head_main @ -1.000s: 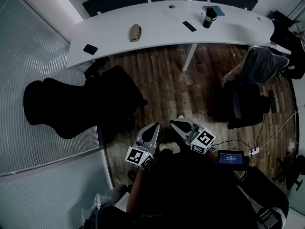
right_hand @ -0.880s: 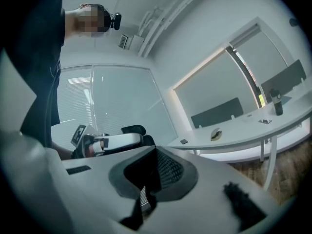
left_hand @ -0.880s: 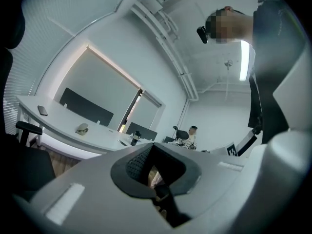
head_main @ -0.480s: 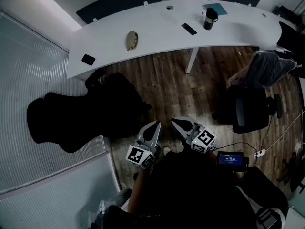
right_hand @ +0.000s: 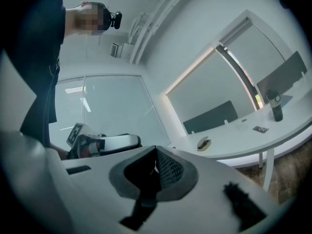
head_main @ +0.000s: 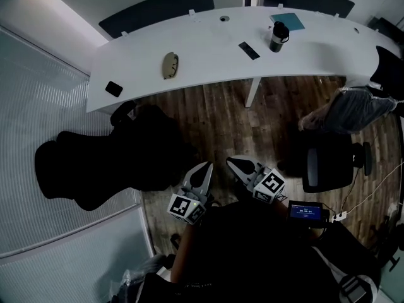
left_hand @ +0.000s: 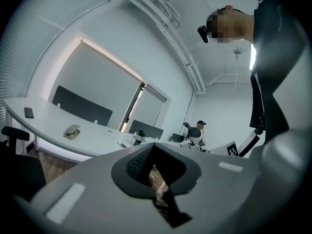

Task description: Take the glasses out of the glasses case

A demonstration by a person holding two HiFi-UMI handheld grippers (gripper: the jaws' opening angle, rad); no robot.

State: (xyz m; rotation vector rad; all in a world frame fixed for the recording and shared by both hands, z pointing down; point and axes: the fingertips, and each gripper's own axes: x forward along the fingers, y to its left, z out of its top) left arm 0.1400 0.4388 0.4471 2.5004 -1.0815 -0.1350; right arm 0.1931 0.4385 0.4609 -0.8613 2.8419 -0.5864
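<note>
A tan glasses case lies on the long white curved table, left of its middle, far from me. It shows small in the left gripper view and the right gripper view. My left gripper and right gripper are held close to my body over the wooden floor, both shut with nothing between the jaws. I cannot tell from here whether the case's lid is up or down.
On the table lie a black phone at the left end, a dark flat device, a black mug and a teal notebook. Black office chairs stand left and right. A glass partition runs along my left.
Both grippers and I have moved forward toward the table. The table and chairs have slid down in the head view. The jaws have stayed shut.
</note>
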